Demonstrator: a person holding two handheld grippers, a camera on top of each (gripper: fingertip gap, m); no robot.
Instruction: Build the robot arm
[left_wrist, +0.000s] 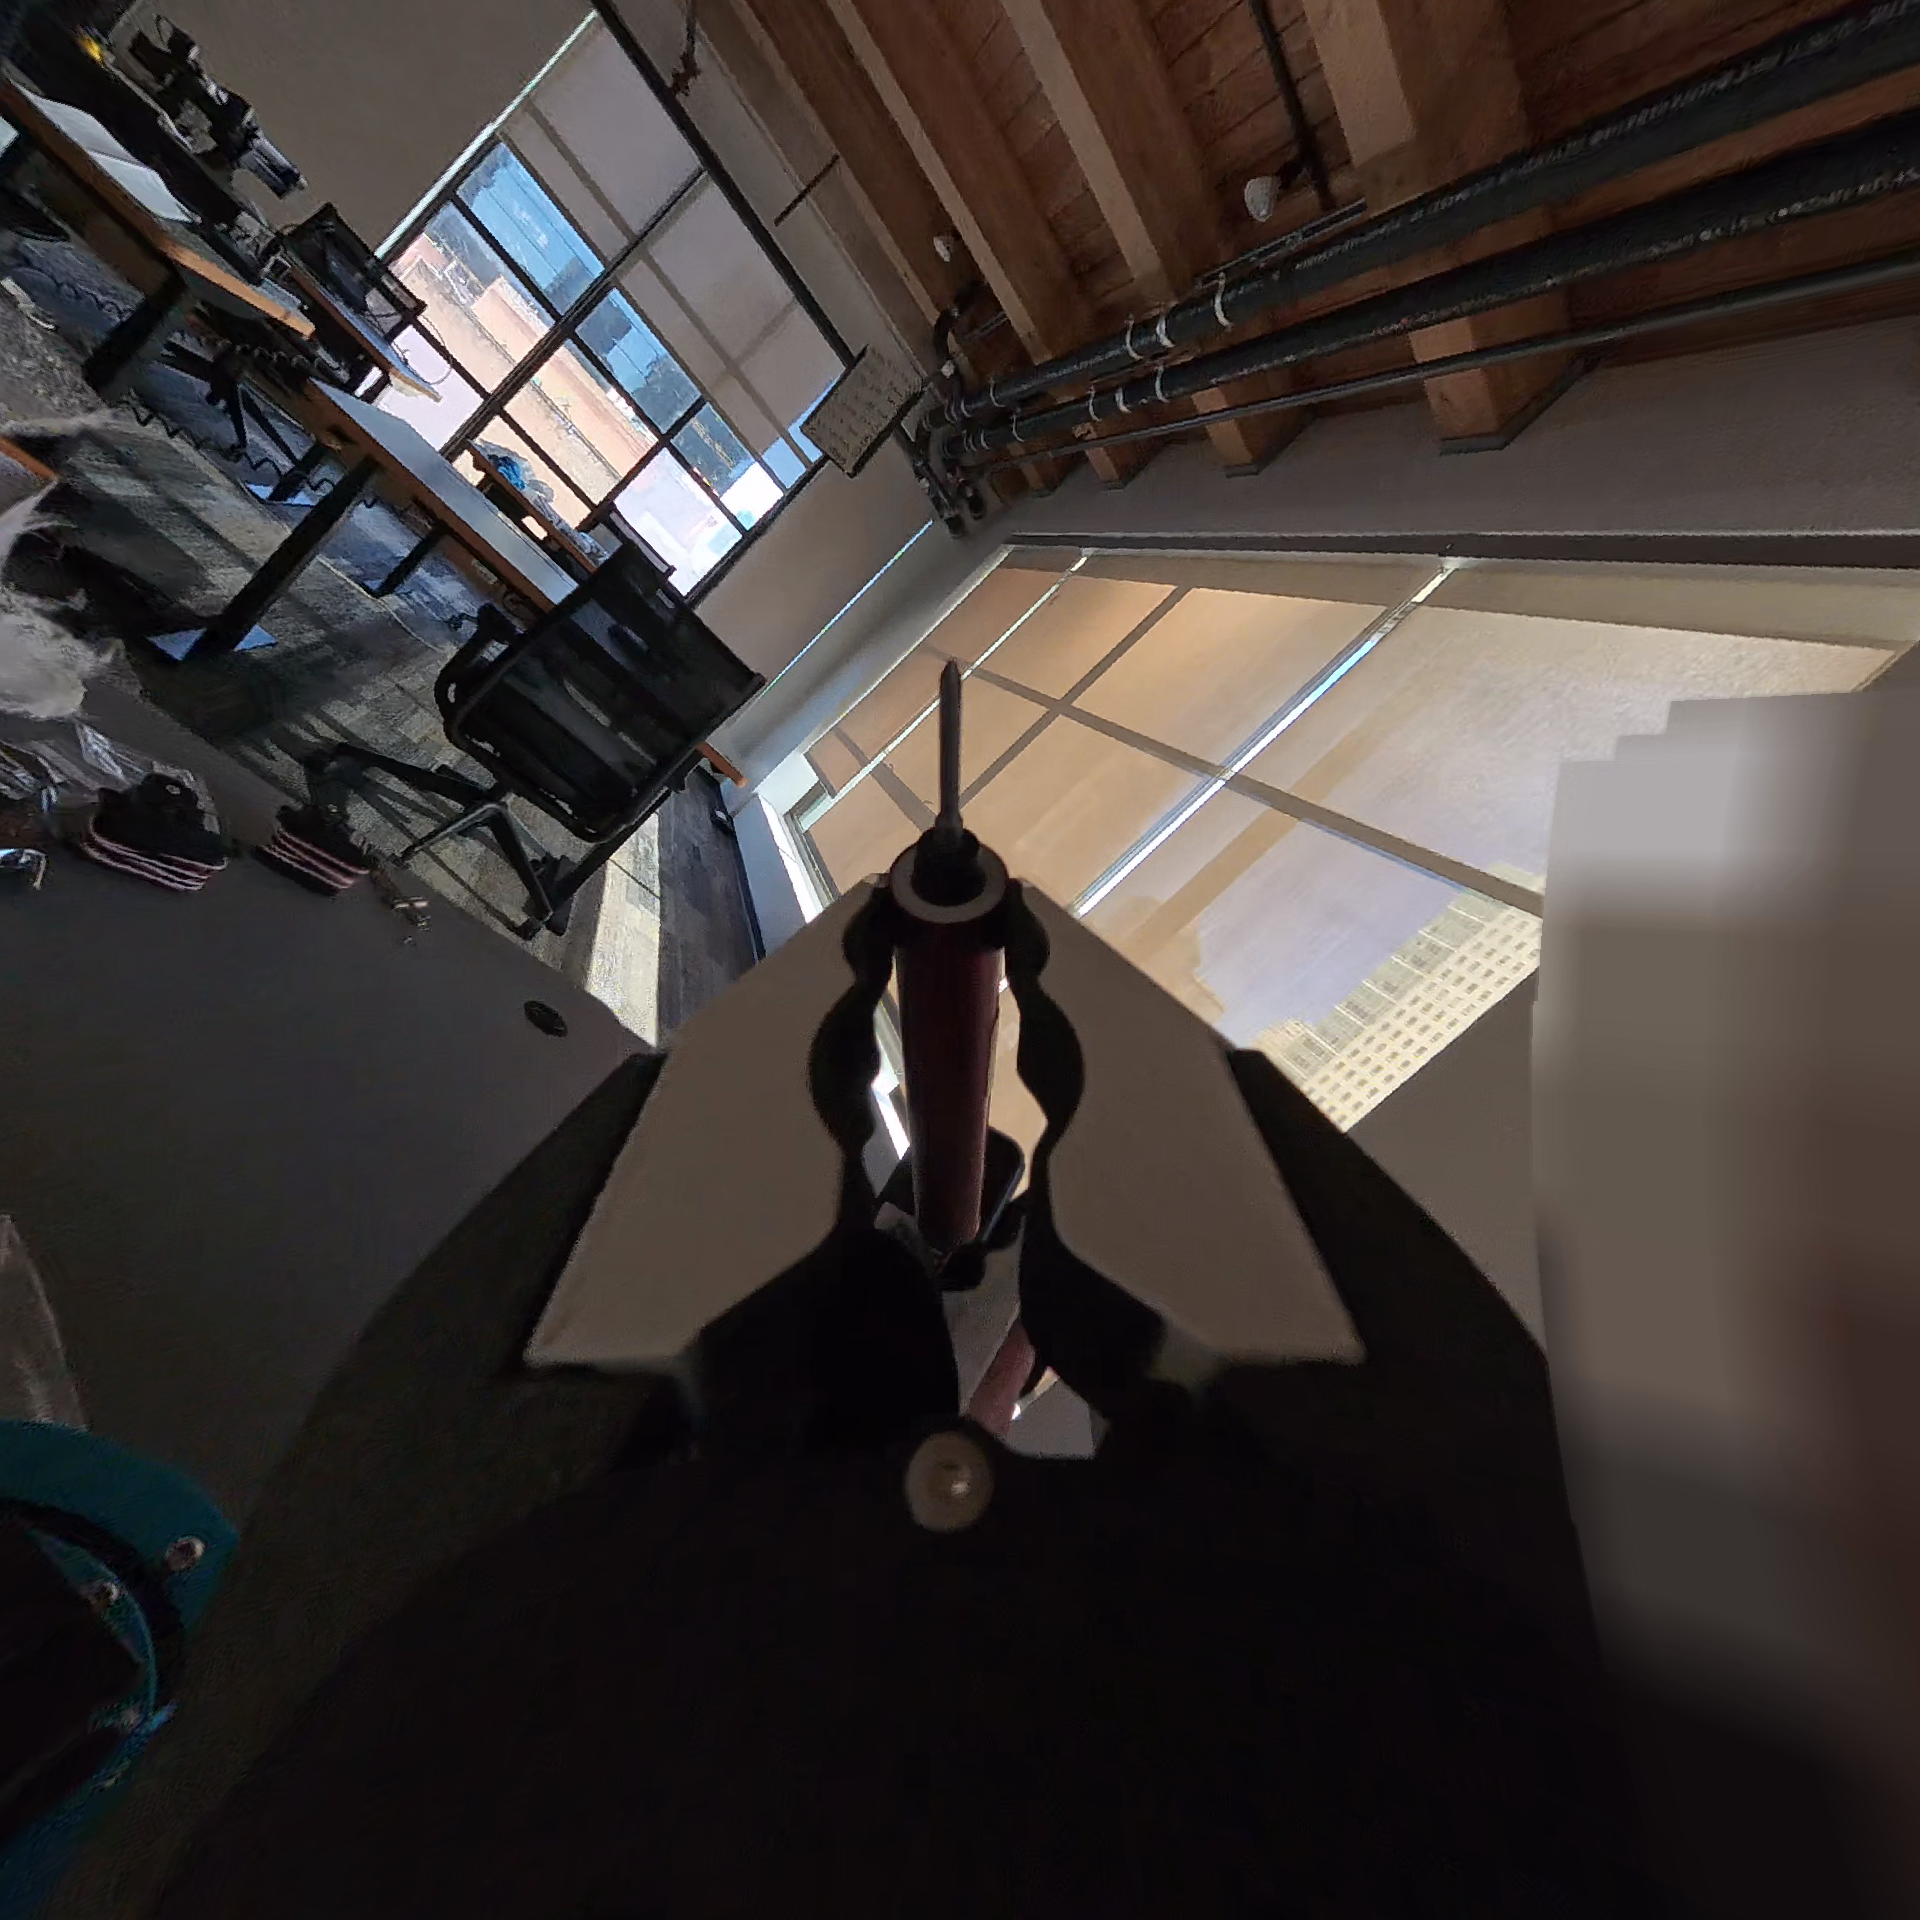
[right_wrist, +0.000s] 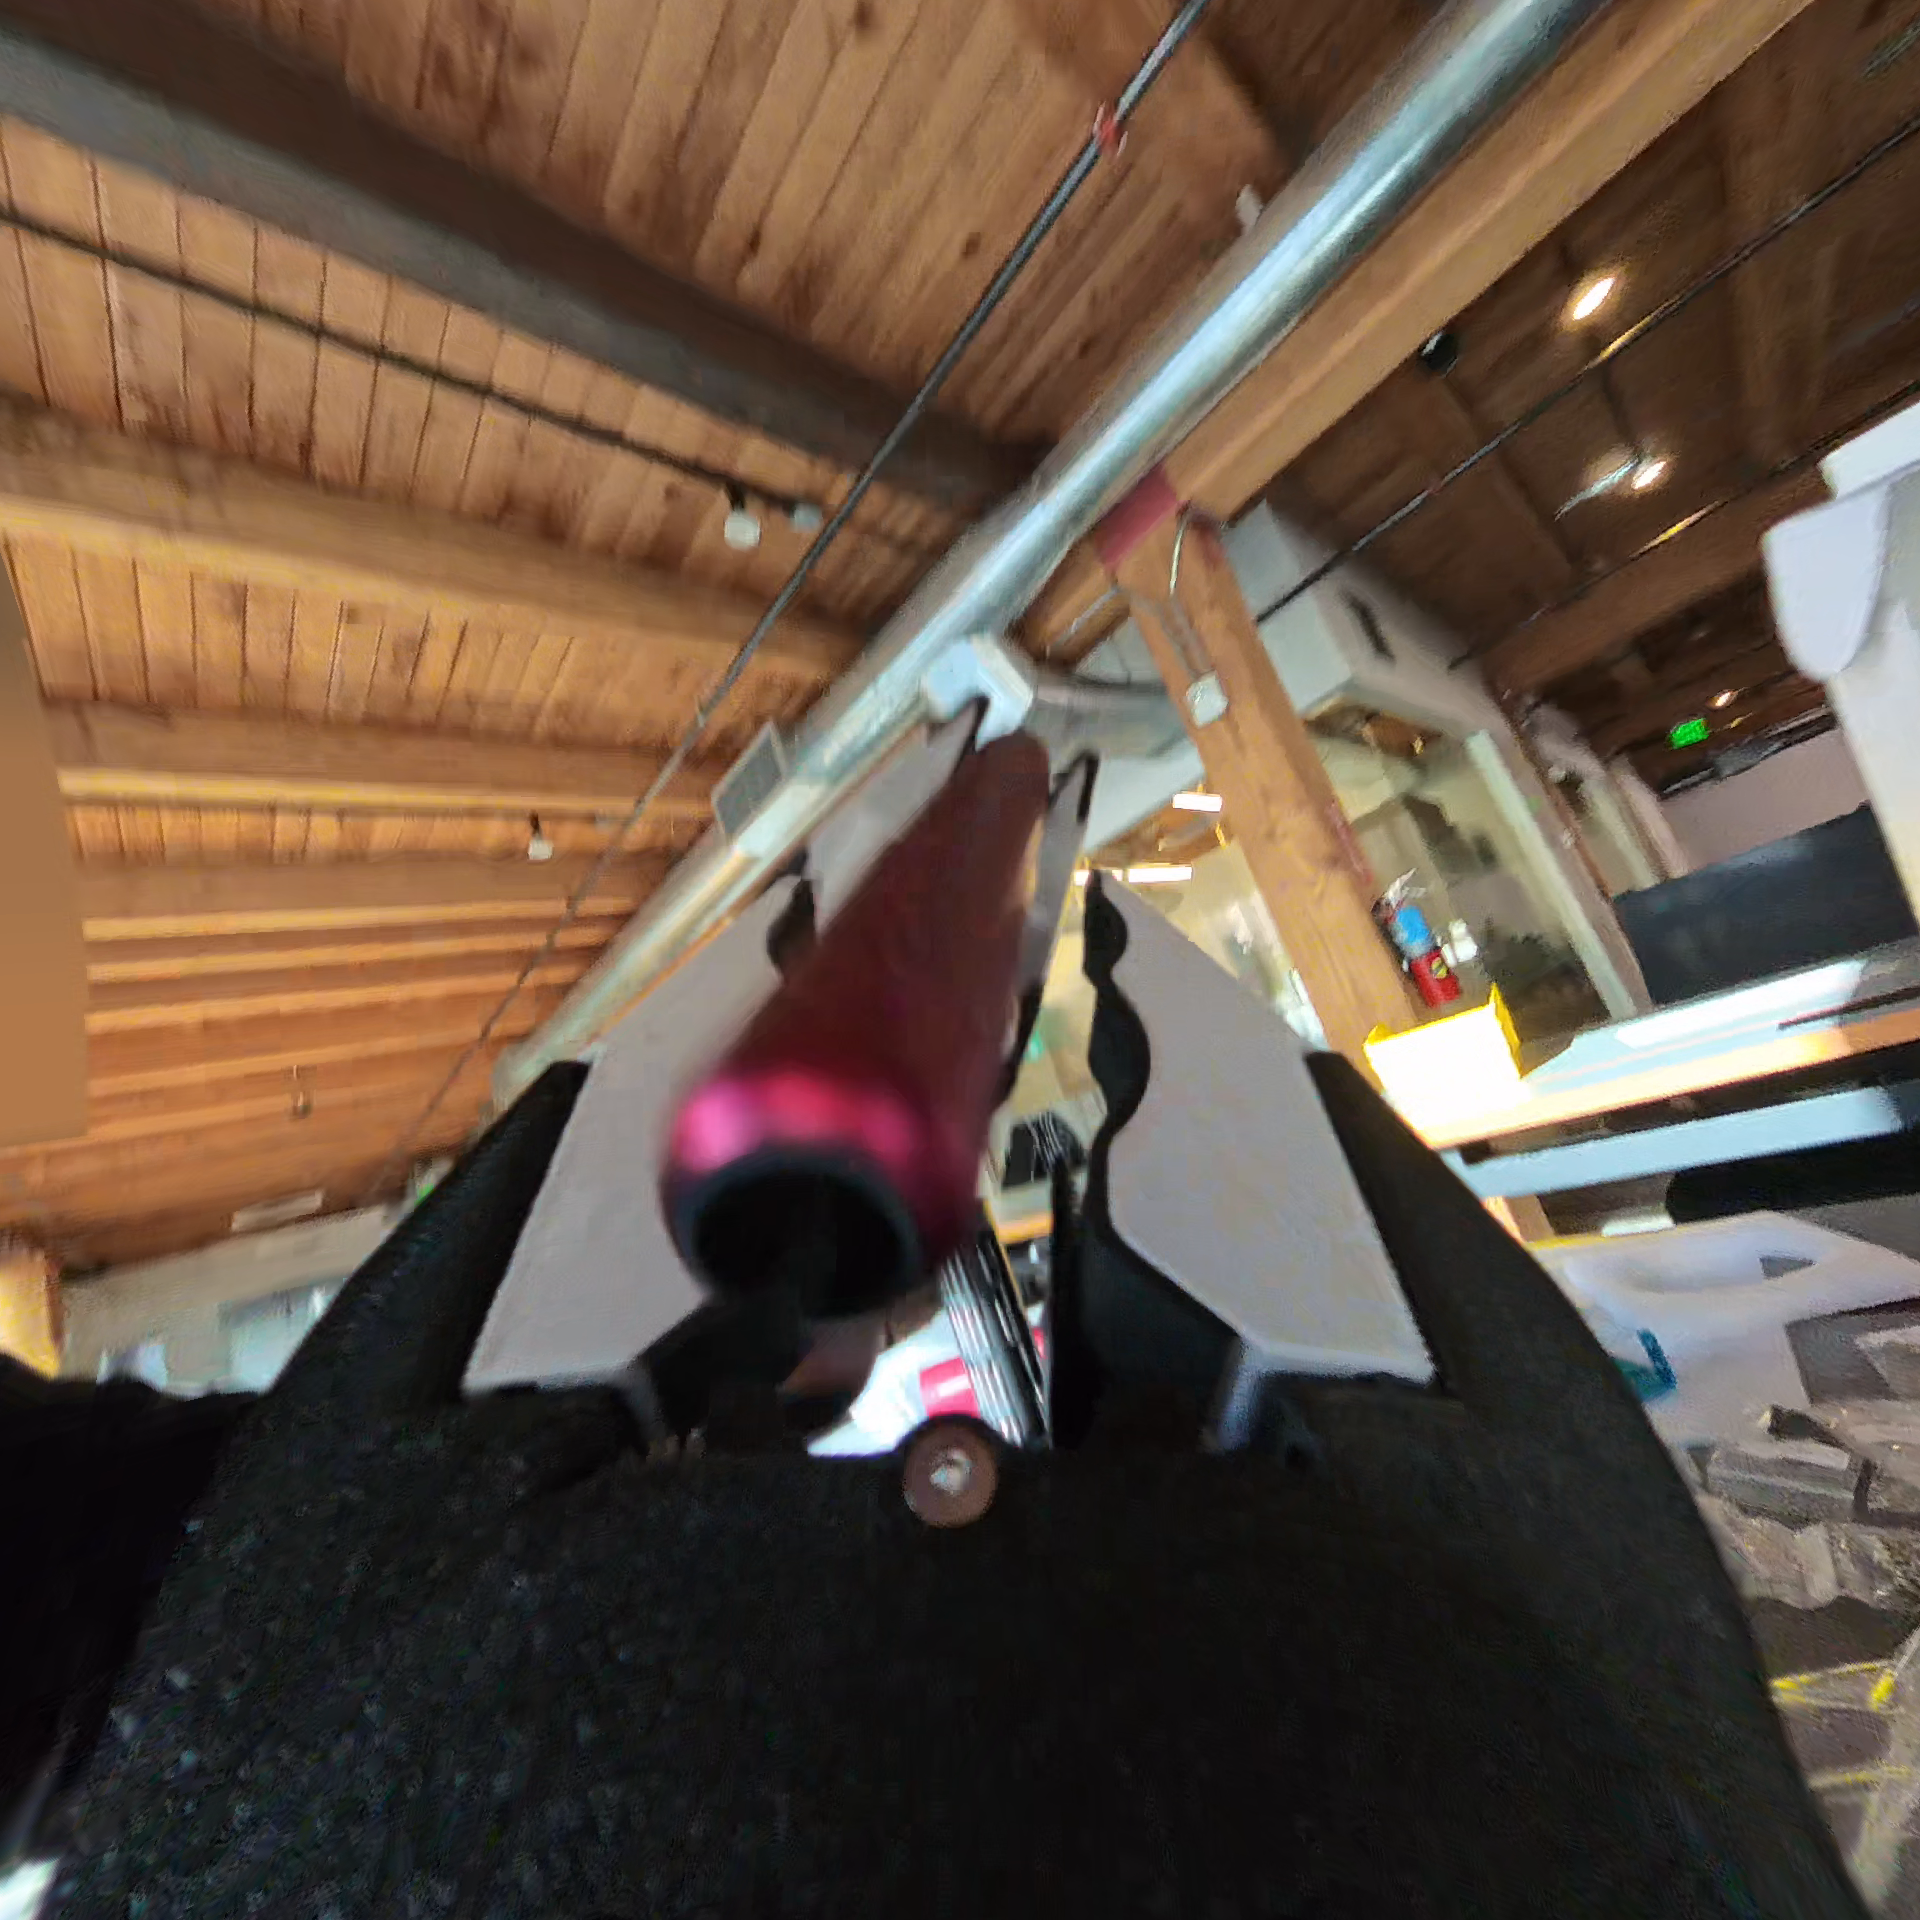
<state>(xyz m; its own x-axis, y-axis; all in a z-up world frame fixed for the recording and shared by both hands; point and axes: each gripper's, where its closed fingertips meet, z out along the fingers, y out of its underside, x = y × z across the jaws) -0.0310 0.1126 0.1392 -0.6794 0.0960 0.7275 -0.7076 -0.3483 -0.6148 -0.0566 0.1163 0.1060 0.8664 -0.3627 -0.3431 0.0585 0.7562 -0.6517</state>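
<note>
Left tongs (left_wrist: 948, 914) pinch a slim magenta metal screwdriver (left_wrist: 943, 1060); its long axis runs along the fingers, bit forward. Right tongs (right_wrist: 1013, 831) clamp the same handle (right_wrist: 883, 1029), butt toward the camera.

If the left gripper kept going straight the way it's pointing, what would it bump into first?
Probably nothing nearby. The left gripper, shut on a red-handled screwdriver, points up toward a shaded window. The way looks free until that window, though depth is hard to judge.
</note>
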